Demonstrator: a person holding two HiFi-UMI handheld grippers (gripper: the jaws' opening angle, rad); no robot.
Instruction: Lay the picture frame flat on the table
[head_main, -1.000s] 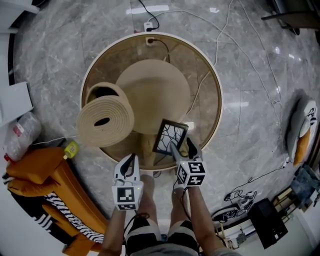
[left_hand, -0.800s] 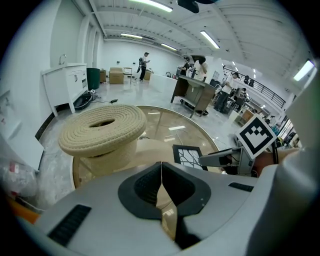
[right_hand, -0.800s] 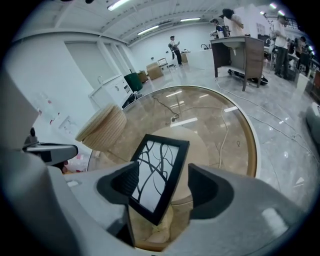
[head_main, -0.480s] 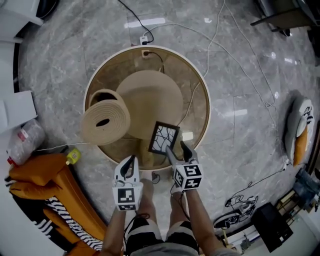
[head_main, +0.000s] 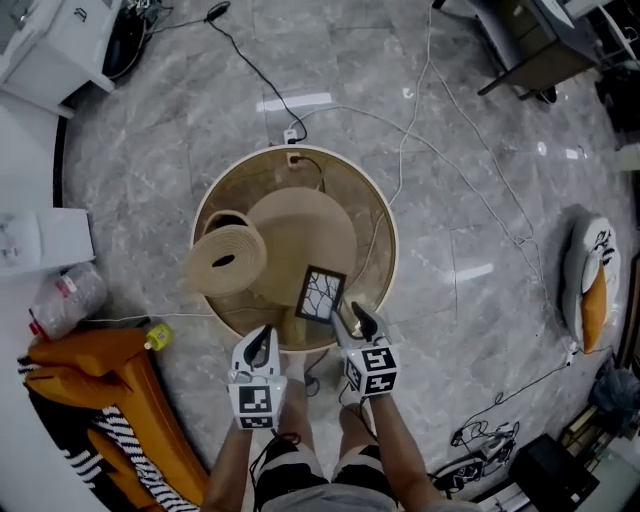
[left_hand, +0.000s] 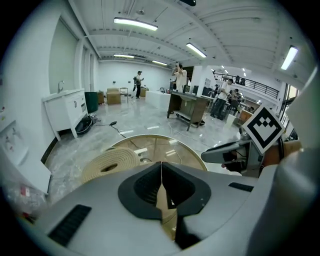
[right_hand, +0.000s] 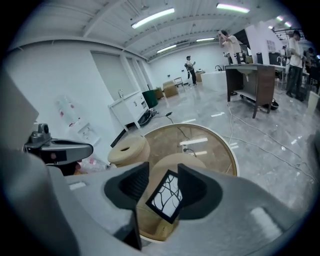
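A black picture frame (head_main: 320, 293) with a branching-line print stands tilted on its edge near the front rim of a round glass-topped table (head_main: 391, 240), just right of a tan rolled mat (head_main: 226, 260). The right gripper (head_main: 350, 318) reaches in, its jaws closing with the frame between them, one finger at the frame's edge and the other not yet touching. The left gripper (head_main: 261, 338) hangs short of the table, jaws pressed together on nothing.
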